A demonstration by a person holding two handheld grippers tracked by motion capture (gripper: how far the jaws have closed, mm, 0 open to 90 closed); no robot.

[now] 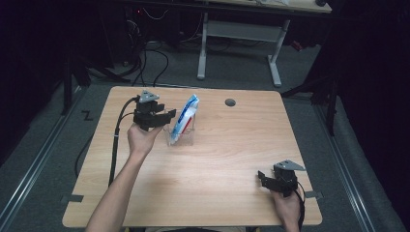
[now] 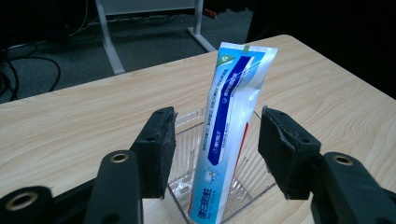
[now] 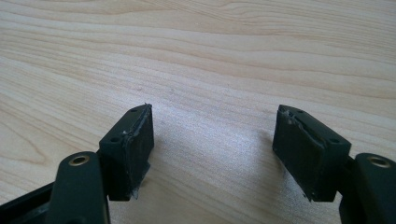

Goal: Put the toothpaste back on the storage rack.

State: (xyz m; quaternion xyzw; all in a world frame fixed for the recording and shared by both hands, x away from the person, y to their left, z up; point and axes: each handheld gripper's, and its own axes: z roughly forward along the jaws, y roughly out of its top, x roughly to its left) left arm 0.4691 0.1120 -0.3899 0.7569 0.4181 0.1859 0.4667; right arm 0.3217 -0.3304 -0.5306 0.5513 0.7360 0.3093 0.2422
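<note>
A white, blue and red toothpaste tube (image 1: 187, 115) (image 2: 228, 135) stands tilted in a small clear plastic box (image 1: 180, 135) (image 2: 187, 182) on the wooden table (image 1: 217, 159). My left gripper (image 1: 170, 115) (image 2: 215, 140) sits just left of the box, open, with its pads apart on either side of the tube and not pressing it. My right gripper (image 1: 261, 178) (image 3: 214, 140) rests near the table's front right corner, open, with only bare wood between its pads.
A grey round grommet (image 1: 230, 102) sits in the tabletop at the back. Beyond the table stand a white desk frame (image 1: 239, 43) and cables on the dark floor. The left gripper's black cable (image 1: 116, 145) trails over the table's left side.
</note>
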